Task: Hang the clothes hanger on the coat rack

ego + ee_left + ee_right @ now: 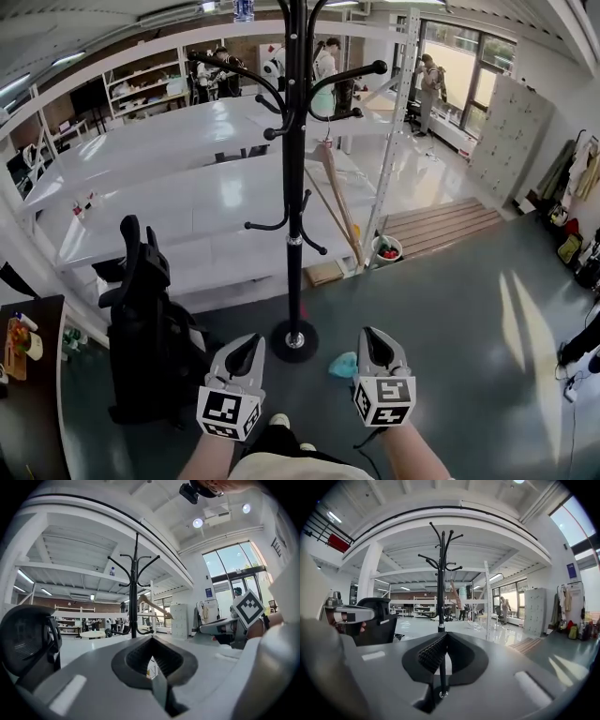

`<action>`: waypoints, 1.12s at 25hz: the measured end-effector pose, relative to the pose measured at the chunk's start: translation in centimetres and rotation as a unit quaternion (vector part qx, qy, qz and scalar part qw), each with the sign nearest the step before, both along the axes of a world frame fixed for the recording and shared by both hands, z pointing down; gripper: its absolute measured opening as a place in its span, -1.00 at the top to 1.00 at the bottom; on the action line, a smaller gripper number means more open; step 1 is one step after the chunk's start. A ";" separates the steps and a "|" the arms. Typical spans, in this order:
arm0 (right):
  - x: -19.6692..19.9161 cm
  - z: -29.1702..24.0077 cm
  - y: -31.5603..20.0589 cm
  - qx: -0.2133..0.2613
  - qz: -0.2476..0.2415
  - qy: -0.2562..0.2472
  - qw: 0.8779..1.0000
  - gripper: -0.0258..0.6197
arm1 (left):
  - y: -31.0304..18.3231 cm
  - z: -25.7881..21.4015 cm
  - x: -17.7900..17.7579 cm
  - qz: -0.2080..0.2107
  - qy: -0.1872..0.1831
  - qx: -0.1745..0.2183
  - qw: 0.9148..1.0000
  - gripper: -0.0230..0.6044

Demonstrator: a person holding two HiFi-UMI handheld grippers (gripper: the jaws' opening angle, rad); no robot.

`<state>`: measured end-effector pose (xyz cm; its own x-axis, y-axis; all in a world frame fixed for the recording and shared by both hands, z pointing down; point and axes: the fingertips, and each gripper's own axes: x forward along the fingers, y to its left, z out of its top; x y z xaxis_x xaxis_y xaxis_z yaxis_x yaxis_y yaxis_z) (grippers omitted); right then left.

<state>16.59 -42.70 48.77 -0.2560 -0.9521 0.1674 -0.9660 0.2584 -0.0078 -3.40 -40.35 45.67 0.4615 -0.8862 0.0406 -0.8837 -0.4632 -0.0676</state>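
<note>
Head view steeply downward, gripper views low, level, sharing coat rack [294,187]

coat rack [294,141] top: cut off, head view's upper edge | desk [33,422]: cut at left edge | far people [431,80]: too small

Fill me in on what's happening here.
A person stands facing a black coat rack with a hand-held gripper in each hand. The left hand-held gripper and the right hand-held gripper are both shut with nothing between their jaws, held low near the rack's base. A wooden clothes hanger appears to hang from one of the rack's arms, so the hanging looks done. A black office chair stands to the left.
</note>
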 end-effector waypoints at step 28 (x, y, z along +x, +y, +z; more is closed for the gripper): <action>-6.5 -0.3 27.0 -0.015 0.009 -0.016 1.000 0.84 | 27.2 -1.0 -7.2 0.016 -0.007 0.000 1.000 0.93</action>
<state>10.12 -15.70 48.48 -0.2454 -0.9511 0.1878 -0.9694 0.2411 -0.0462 -10.60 -13.19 44.65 0.4896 -0.8707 0.0465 -0.8670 -0.4918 -0.0806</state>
